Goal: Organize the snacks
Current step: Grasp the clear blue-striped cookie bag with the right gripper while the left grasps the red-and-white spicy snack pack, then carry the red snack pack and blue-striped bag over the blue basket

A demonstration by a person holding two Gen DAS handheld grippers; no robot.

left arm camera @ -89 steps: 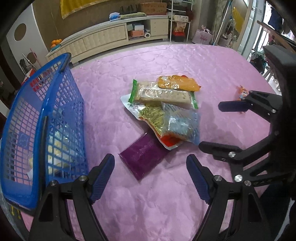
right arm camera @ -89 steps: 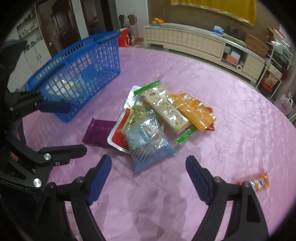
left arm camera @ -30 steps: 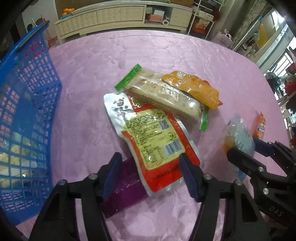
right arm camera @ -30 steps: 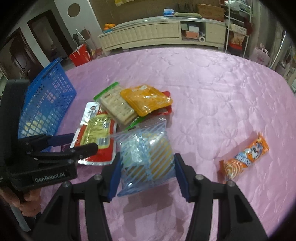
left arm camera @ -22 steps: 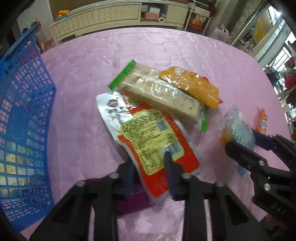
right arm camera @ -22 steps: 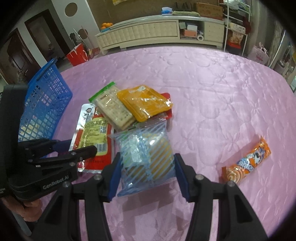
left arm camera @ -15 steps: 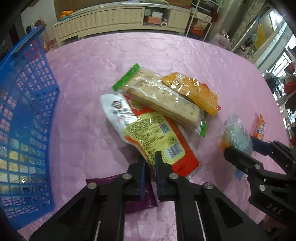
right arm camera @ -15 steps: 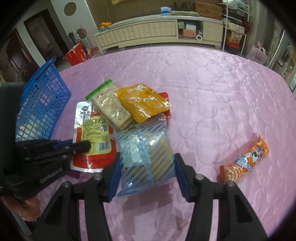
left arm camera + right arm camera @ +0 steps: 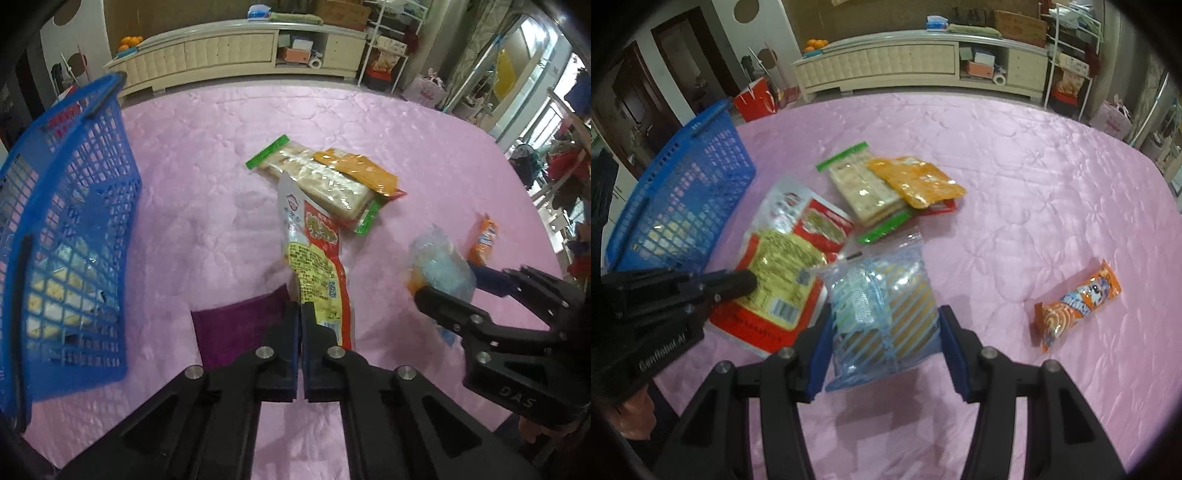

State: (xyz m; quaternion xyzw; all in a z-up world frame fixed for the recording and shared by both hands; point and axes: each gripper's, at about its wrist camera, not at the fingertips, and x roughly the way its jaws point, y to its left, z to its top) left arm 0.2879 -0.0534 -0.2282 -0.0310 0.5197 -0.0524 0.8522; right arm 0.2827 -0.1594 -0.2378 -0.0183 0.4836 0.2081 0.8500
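My left jaws (image 9: 300, 314) pinch the red-and-yellow snack pouch (image 9: 314, 254) by its near edge, my right jaws (image 9: 884, 332) clamp the blue-striped bag (image 9: 882, 302); swing both leftward over the blue basket (image 9: 70, 229) rim before releasing, keeping pouches level.

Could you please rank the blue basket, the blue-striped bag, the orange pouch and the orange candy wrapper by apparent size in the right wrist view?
1. blue basket
2. blue-striped bag, though magnified by nearness to the camera
3. orange pouch
4. orange candy wrapper
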